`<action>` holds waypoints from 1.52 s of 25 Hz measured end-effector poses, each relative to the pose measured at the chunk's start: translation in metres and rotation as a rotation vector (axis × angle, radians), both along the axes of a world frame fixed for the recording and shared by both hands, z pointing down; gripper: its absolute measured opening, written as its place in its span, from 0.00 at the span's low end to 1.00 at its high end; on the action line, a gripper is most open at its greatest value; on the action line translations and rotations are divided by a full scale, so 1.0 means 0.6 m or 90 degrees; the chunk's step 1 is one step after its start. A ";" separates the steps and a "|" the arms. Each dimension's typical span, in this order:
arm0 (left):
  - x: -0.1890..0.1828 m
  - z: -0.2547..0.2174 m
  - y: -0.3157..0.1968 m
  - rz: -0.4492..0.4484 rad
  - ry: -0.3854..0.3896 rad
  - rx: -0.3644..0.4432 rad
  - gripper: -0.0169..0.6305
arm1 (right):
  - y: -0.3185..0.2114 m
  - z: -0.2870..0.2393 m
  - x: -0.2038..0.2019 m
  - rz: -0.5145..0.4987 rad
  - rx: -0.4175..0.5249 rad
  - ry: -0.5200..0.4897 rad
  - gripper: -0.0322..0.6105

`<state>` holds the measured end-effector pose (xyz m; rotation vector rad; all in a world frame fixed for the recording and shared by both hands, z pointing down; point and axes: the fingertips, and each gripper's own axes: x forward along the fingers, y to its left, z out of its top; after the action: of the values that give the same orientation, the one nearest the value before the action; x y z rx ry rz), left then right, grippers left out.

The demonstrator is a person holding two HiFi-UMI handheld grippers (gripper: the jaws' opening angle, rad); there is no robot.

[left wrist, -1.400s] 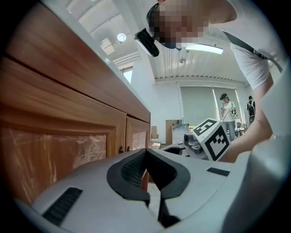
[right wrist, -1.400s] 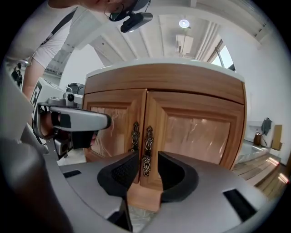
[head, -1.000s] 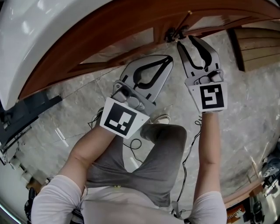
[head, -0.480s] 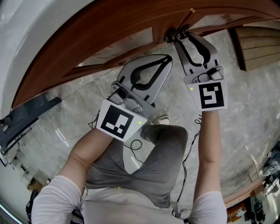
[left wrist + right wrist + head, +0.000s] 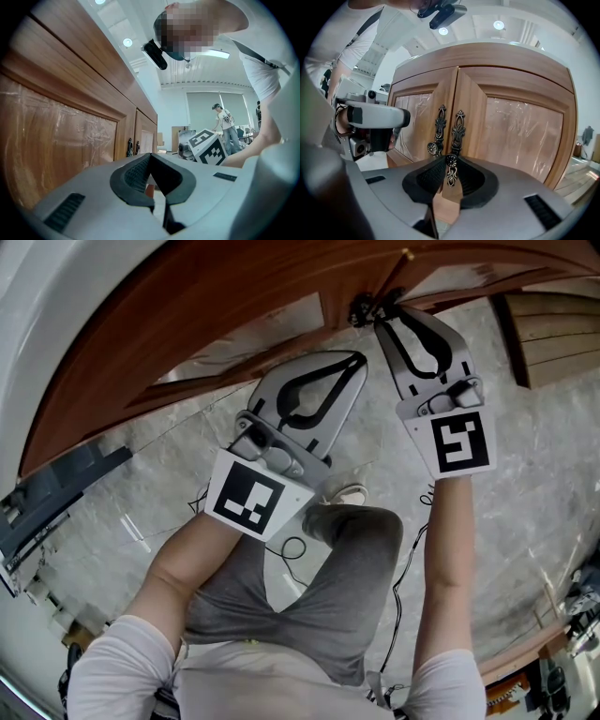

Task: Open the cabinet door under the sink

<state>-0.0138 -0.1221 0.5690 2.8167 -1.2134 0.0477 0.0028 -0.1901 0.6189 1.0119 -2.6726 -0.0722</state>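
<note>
1. Cabinet door (image 5: 511, 122): the right-hand leaf of a wooden pair under the white sink (image 5: 47, 306). In the right gripper view it meets the neighbouring door (image 5: 415, 124) at the centre seam. Whether it stands ajar cannot be determined.
2. Knob (image 5: 451, 160): dark, round metal, on the ornate handle plate of the cabinet door. A matching handle sits just beside it on the neighbouring door.
3. Right gripper (image 5: 382, 320): raised to the seam, jaws brought together at the tips and clamped on the knob. The lower end of the handle plate shows through the gap between the pads.
4. Left gripper (image 5: 360, 362): jaws together at the tips, with nothing between them. It is held beside the right gripper, short of the doors and touching neither.
5. Plastic film (image 5: 525, 133): wrinkled and clear, covering the inset panels of both doors.
6. Floor (image 5: 525, 474): veined grey stone. The person's grey-trousered leg (image 5: 328, 587) and a light shoe (image 5: 345, 494) are below the grippers, with a thin dark cable (image 5: 292, 549) lying near.
</note>
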 end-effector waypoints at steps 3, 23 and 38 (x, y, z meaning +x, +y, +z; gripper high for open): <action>0.000 0.001 0.002 0.002 -0.003 -0.001 0.04 | 0.007 -0.003 0.004 0.002 -0.008 -0.009 0.20; 0.024 -0.009 -0.058 -0.045 -0.009 -0.002 0.04 | 0.044 0.000 0.038 -0.006 -0.044 -0.013 0.20; 0.037 0.008 -0.087 -0.126 -0.033 -0.034 0.04 | 0.056 -0.002 0.055 -0.016 -0.052 -0.023 0.20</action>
<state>0.0086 -0.1744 0.5739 2.6511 -1.4719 0.1405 0.0357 -0.1563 0.6176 0.9637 -2.6972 0.0515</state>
